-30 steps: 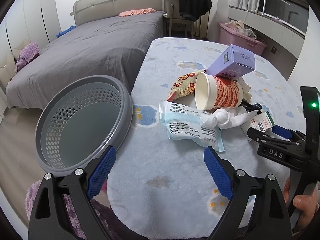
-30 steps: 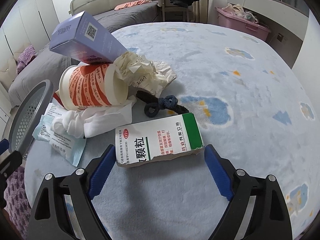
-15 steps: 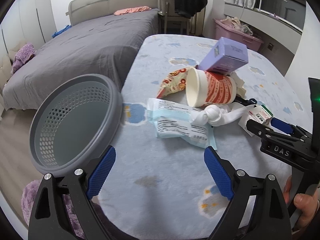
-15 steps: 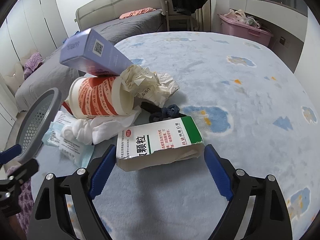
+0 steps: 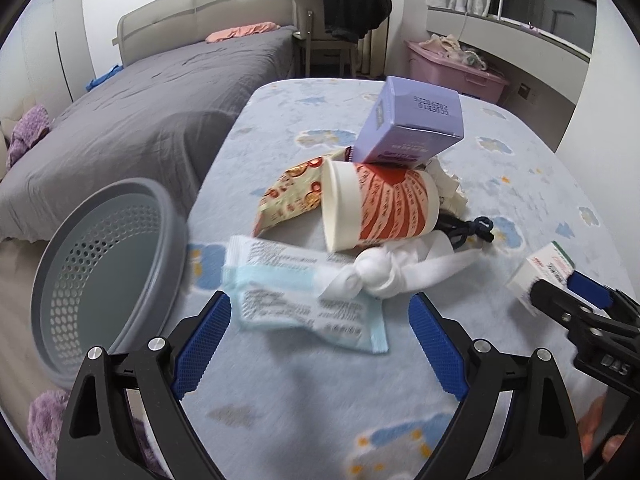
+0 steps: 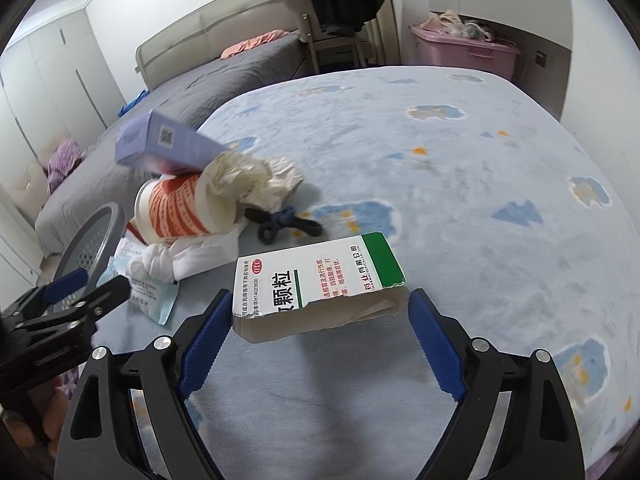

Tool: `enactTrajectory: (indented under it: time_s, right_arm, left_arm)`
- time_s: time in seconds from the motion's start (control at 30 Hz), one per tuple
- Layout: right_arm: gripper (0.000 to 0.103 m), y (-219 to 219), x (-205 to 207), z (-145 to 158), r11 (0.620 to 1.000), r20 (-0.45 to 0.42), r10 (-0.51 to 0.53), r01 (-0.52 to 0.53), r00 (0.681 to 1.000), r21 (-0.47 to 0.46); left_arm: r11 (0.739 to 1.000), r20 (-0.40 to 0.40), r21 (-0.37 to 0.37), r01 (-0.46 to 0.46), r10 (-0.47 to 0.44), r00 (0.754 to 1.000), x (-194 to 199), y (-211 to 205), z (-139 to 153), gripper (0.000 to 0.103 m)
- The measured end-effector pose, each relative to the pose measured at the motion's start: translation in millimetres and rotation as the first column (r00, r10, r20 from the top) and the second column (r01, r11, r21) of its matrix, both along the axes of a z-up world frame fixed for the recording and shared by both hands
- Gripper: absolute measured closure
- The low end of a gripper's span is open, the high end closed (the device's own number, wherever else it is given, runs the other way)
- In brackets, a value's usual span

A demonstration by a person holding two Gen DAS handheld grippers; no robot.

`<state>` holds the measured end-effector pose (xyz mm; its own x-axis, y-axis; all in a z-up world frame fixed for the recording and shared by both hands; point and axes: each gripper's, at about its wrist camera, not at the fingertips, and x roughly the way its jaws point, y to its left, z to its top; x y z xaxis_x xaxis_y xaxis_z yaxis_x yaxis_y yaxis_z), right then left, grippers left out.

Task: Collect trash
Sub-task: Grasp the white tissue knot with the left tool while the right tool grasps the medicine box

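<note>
The right tongs [image 6: 320, 328] stand wide open with the torn white-and-green medicine box [image 6: 316, 284] sitting between their blue pads [image 6: 206, 342], its two ends close to the pads, though I cannot tell whether either one touches. It looks like a grasp being lined up: the box lies lengthwise across the gap, so closing would pinch it end to end, and its ripped edge faces the tongs, which may crumple under pressure.

The left tongs [image 5: 320, 340] are open as well and hold nothing. Just ahead of them lies a face-mask packet [image 5: 304, 300], its near edge reaching between the pads. Just beyond that is a knotted white cloth [image 5: 380, 274], then a paper cup [image 5: 376, 210] on its side with its mouth turned to the left. A purple box [image 5: 412, 128] rests tilted on top of the cup, and a patterned wrapper [image 5: 290, 200] pokes out to the cup's left. Crumpled paper [image 6: 256, 178] and a dark hair tie [image 6: 286, 220] lie behind the cup, ahead and left of the right tongs.

The grey perforated basket [image 5: 104, 276] stands tipped on its side to the left of the left tongs, at the edge of the blue-covered tabletop [image 6: 460, 184], its opening turned toward the pile. That seems deliberate, so trash can be carried or pushed straight in. Nothing lies inside it as far as I can see, so the collecting looks barely started, with the medicine box likely the first piece to go.
</note>
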<state>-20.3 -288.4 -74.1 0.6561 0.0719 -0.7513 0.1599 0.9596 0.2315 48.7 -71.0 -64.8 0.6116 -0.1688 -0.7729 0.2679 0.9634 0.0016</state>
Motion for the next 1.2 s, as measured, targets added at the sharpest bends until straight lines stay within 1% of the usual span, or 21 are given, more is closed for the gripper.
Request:
enactTrajectory:
  time_s: [0.27,0.33,0.53,0.6,0.63,0.67,0.7,0.93,1.2]
  right_arm:
    - [0.019,-19,-2,-4,0.998,0.004,-0.020,0.020,1.000,0.061]
    - [0.019,-21,-2,-5,0.997,0.004,-0.019,0.019,1.000,0.070]
    - [0.019,-24,0,-8,0.996,0.001,-0.011,0.011,1.000,0.090]
    - [0.019,-24,1,-9,0.996,0.001,-0.008,0.008,1.000,0.092]
    - [0.019,-24,1,-9,0.996,0.001,-0.007,0.007,1.000,0.093]
    - [0.019,-24,1,-9,0.996,0.002,-0.006,0.006,1.000,0.094]
    - [0.019,-24,0,-9,0.996,0.002,-0.006,0.006,1.000,0.094]
    - [0.019,-22,0,-6,0.996,0.007,-0.005,0.004,1.000,0.087]
    - [0.019,-4,-5,6,0.998,0.017,0.015,-0.016,1.000,0.055]
  left_arm:
    - [0.999,-0.003,0.030,0.038,-0.038,0.999,17,-30,-11,0.015]
    - [0.998,-0.008,0.035,0.042,-0.042,0.999,19,-34,-14,0.019]
    - [0.996,-0.020,0.064,0.058,-0.057,0.998,20,-44,-21,0.040]
    - [0.996,-0.023,0.069,0.064,-0.062,0.998,19,-46,-22,0.055]
    - [0.995,-0.024,0.066,0.068,-0.067,0.998,18,-46,-22,0.059]
    - [0.996,-0.028,0.060,0.072,-0.070,0.997,18,-46,-21,0.067]
    - [0.996,-0.030,0.056,0.074,-0.073,0.997,17,-45,-21,0.069]
    - [0.996,-0.053,0.020,0.083,-0.081,0.995,3,-36,-15,0.070]
    - [0.995,-0.045,-0.012,0.096,-0.096,0.994,-21,-18,-3,0.070]
